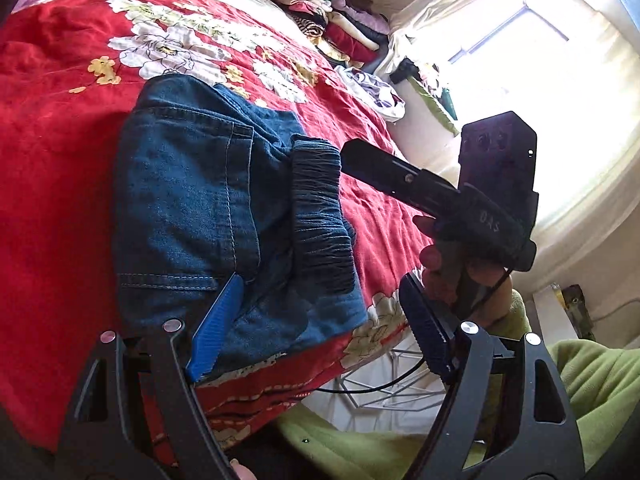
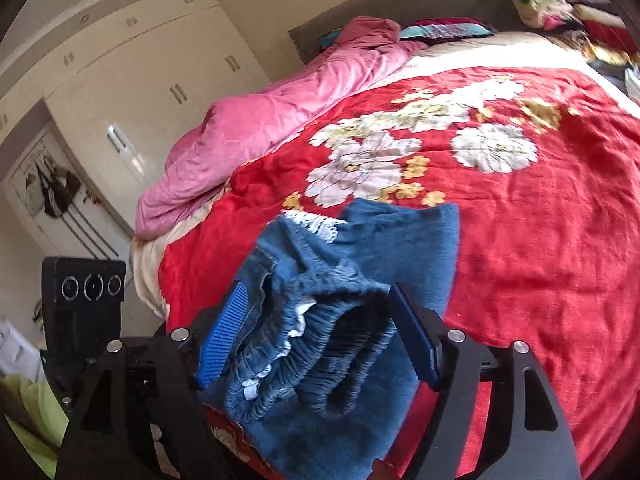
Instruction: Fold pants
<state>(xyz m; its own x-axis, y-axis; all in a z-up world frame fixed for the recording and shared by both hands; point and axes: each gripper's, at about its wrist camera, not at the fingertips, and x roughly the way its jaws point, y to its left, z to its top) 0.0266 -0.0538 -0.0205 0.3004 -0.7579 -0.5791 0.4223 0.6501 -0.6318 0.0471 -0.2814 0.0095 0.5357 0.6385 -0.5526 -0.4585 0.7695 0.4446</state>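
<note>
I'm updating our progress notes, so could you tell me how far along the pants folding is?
Mostly done: the denim pants lie in a compact fold on the red floral blanket. In hand: nothing; the left gripper and right gripper are open, the elastic waistband loose between the right's fingers. Left: perhaps tidying.

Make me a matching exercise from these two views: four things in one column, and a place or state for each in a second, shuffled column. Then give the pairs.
1. blue denim pants
2. crumpled pink quilt
3. pile of folded clothes
4. right gripper

A. stacked beyond the bed's far side, near the bright window
B. jaws open, elastic waistband between them
C. folded on the red flowered blanket
D. bunched along the bed's edge, toward the cream wardrobe

Pairs: 1-C, 2-D, 3-A, 4-B
</note>
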